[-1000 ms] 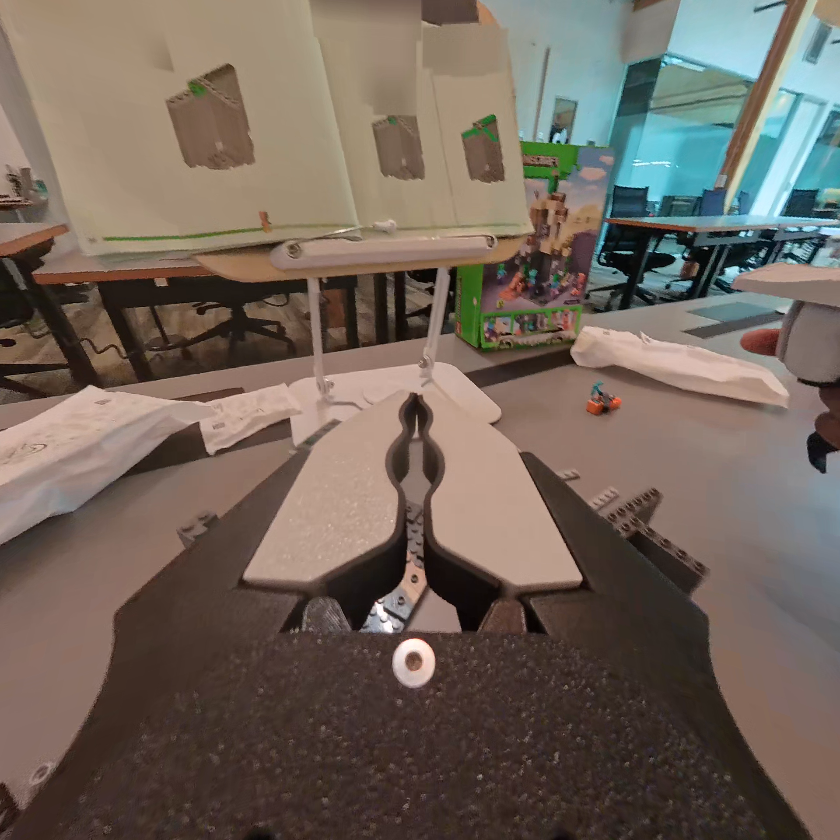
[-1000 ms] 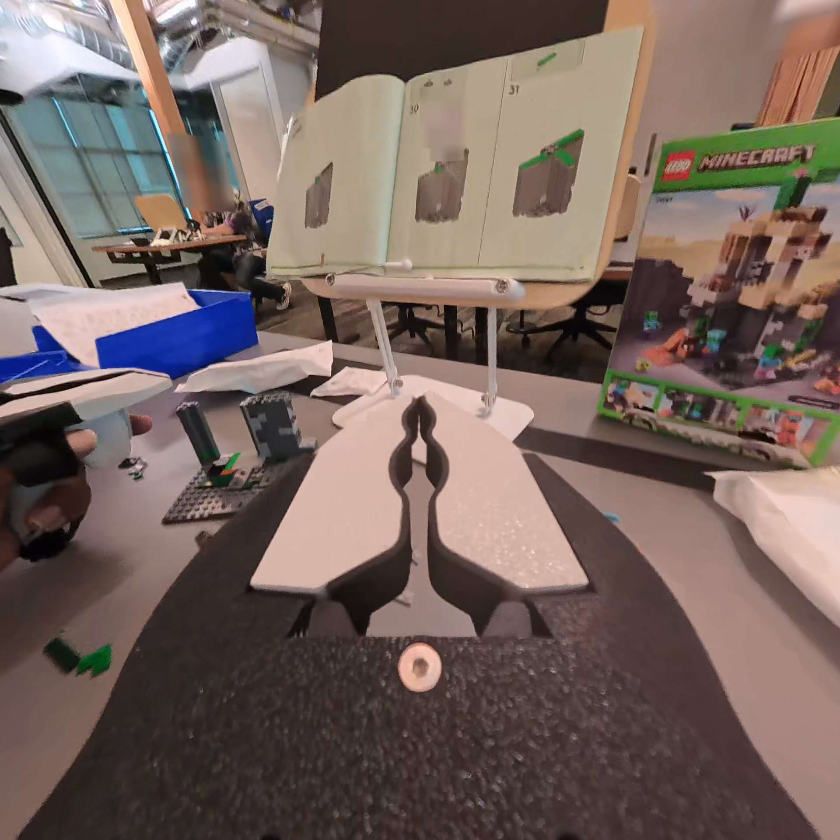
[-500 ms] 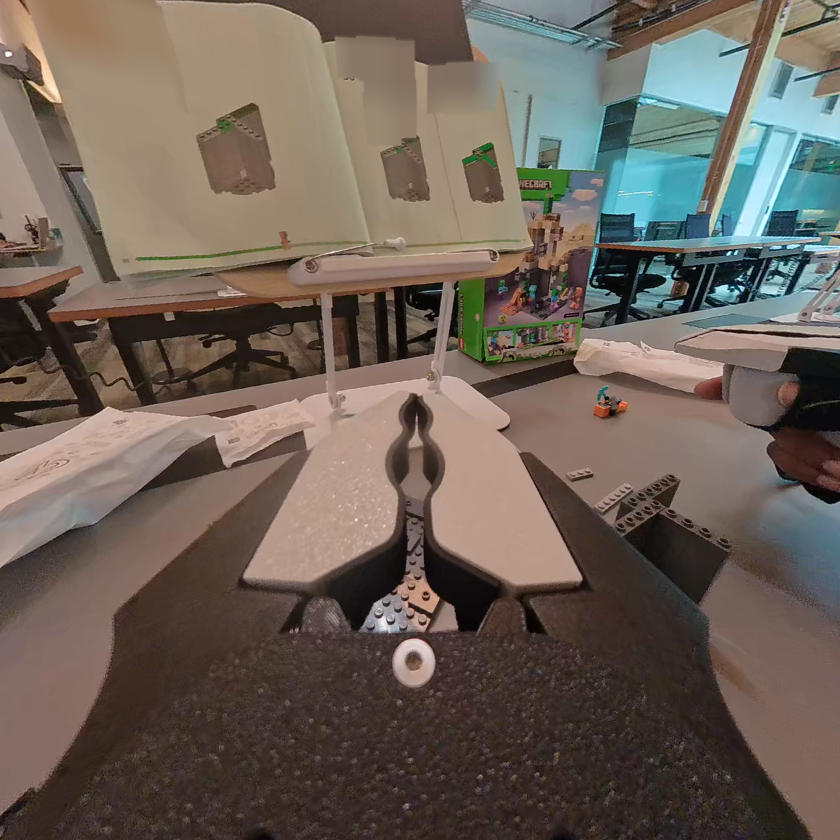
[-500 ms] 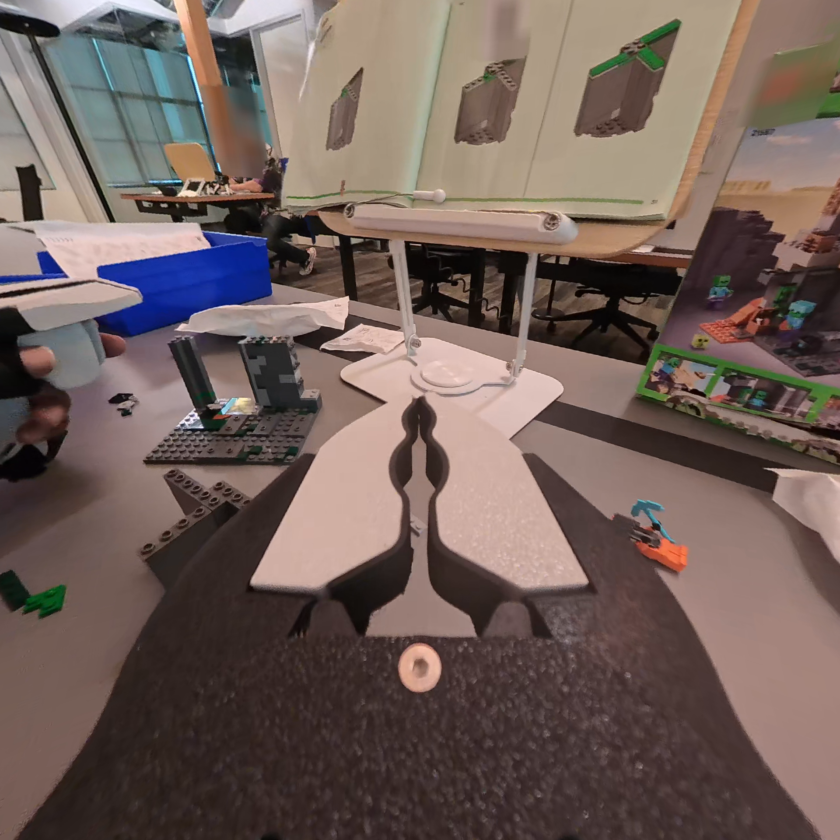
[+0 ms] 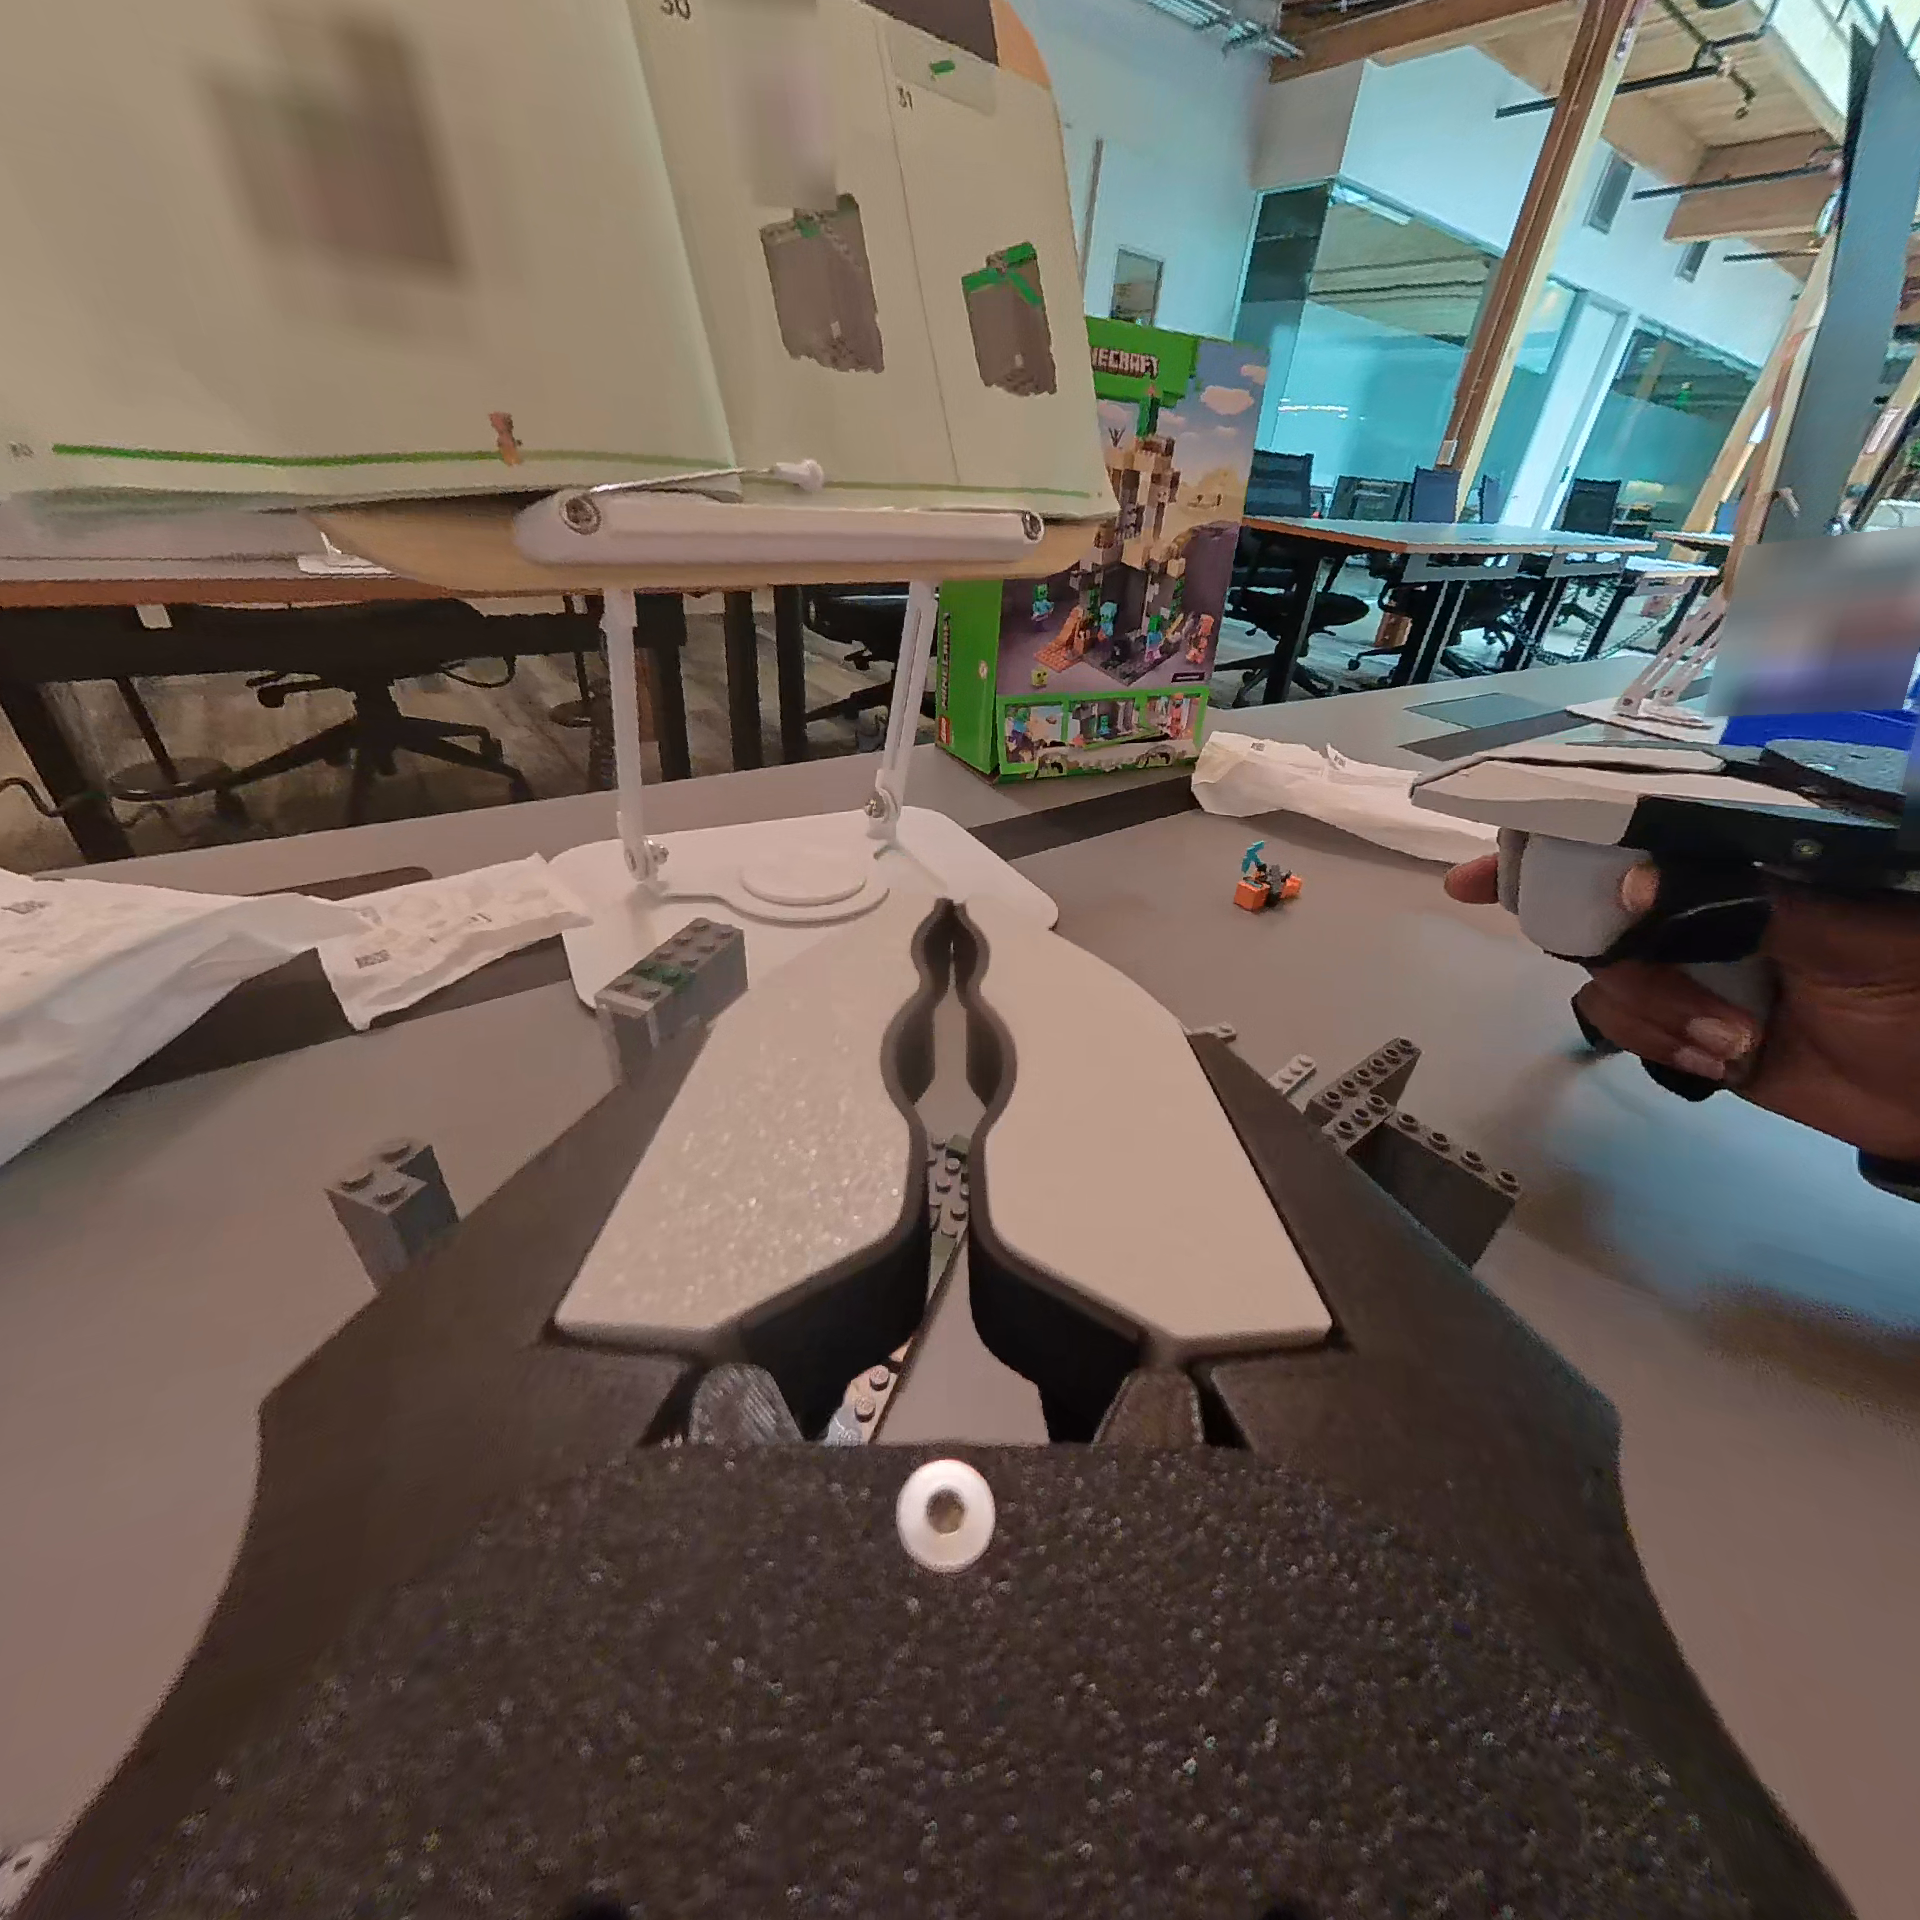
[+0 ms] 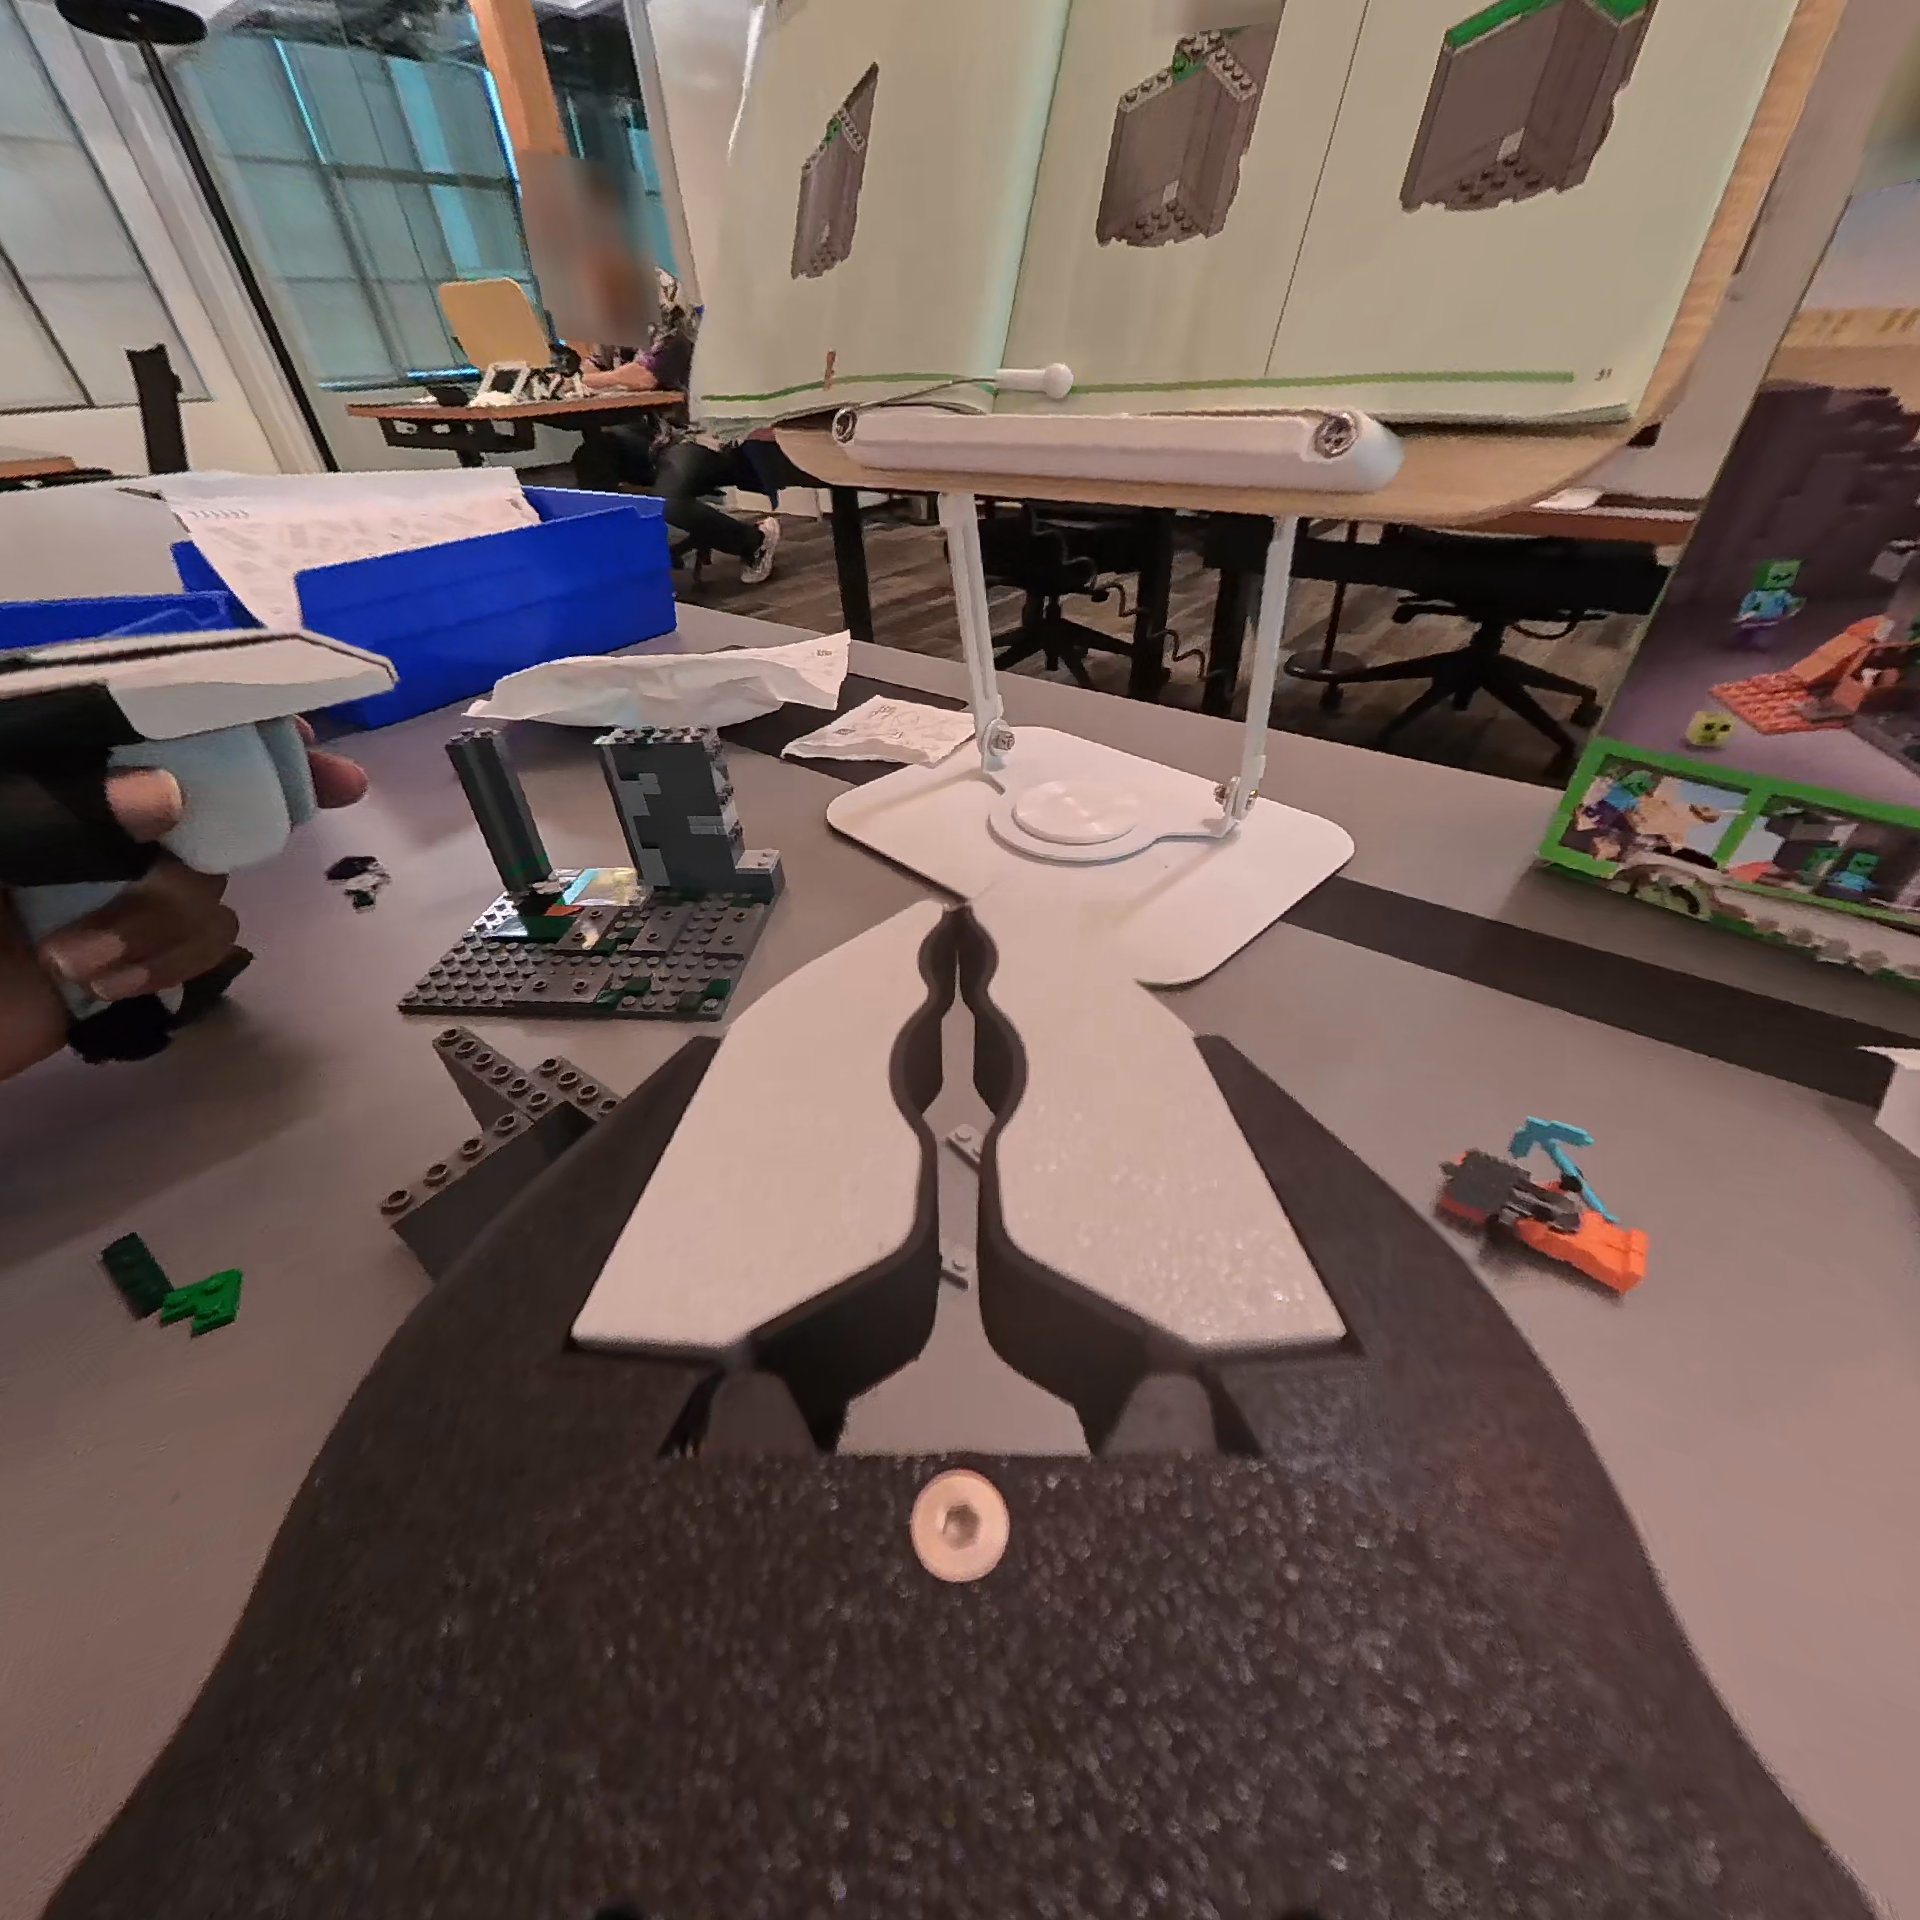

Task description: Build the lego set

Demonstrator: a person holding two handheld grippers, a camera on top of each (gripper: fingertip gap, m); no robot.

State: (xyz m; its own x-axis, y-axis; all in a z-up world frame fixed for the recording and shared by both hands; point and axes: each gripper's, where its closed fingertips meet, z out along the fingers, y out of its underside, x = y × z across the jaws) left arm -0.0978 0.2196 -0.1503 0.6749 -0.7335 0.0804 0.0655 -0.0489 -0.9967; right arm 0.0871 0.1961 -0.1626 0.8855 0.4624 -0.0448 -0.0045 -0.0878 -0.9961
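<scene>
Bright daylight, fisheye edges, slight blur

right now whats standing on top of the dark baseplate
On the dark baseplate stand a thin dark pillar and a wider grey block wall, with small green and reddish tiles between them. What lies behind the wall is covered.

Looks like a big open-plan office: rows of wood-topped desks on black legs with black office chairs tucked under them, on a wood-look floor. Lots of glass partition walls with a teal tint, angled wooden beams, white walls and exposed ceiling stuff up top. Big windows let daylight in, and a person sits at a far desk.
</scene>
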